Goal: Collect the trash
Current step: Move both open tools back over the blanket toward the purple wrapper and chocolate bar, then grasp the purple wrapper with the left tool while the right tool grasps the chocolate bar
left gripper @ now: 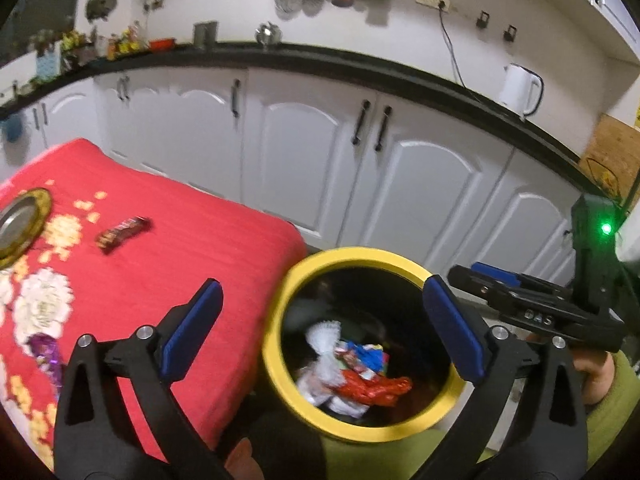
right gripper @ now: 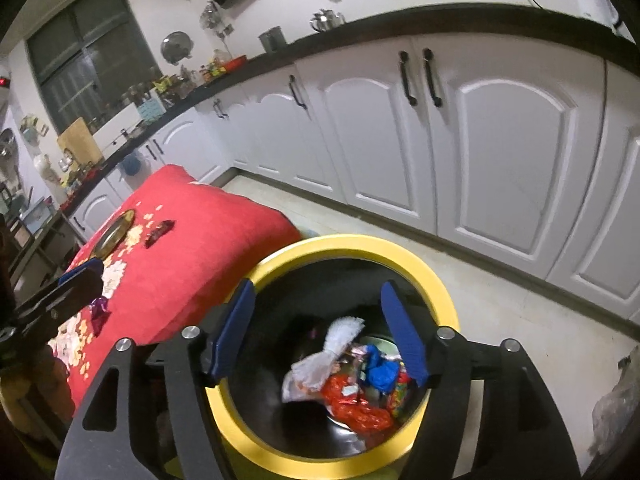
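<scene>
Where white cabinets (left gripper: pixel 304 160) run behind, a red tablecloth (left gripper: pixel 180 272) adjoins the yellow-rimmed bin (right gripper: pixel 436 280).

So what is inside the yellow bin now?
The bin holds a pile of trash: a red wrapper, a blue wrapper and white paper. Anything under the pile is covered.

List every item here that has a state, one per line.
Left tongs: open, empty.
Right tongs: open, empty, over the bin.
Yellow-rimmed bin: uncovered, holding wrappers.
Chocolate bar wrapper: lying on the red cloth.
Purple wrapper: lying on the cloth.
Cabinet doors: shut.
</scene>
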Demonstrator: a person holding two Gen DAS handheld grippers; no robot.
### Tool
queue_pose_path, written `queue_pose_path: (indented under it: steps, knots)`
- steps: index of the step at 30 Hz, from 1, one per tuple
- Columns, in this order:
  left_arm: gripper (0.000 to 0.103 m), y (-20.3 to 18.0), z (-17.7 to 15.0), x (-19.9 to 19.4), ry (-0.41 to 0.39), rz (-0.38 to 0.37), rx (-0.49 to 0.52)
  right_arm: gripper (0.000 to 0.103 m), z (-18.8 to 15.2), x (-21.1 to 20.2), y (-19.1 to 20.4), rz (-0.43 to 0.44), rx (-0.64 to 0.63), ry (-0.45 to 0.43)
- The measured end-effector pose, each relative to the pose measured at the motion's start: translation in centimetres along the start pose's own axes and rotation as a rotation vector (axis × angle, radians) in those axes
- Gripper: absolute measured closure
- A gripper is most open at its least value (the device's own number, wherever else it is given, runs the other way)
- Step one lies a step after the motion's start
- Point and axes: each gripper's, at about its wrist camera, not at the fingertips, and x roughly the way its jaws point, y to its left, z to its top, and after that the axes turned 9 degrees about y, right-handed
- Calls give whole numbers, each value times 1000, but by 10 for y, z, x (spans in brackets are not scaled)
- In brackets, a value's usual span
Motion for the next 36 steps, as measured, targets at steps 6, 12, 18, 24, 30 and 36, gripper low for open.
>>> queue_pose_path:
  steps: [6, 12, 18, 24, 30, 36]
  knots:
    - [11, 31, -2, -29, -66, 99, -42, 34, 8, 0, 33, 23, -65, -11]
    - [11, 68, -5, -56, -119, 174, -109, 34, 17, 8, 72, 53, -130, -5]
    - [11, 101, -11, -77, -147, 231, -163, 33, 24, 13, 113, 88, -205, -4]
    - [11, 129, -24, -88, -133, 279, -184, 31, 31, 25, 153, 117, -275, 7]
    - [11, 159, -41, -84, -59, 320, -206, 31, 44, 54, 189, 141, -333, 39]
    - [11, 181, -56, -67, 19, 279, -261, 31, 65, 100, 218, 172, -320, 98]
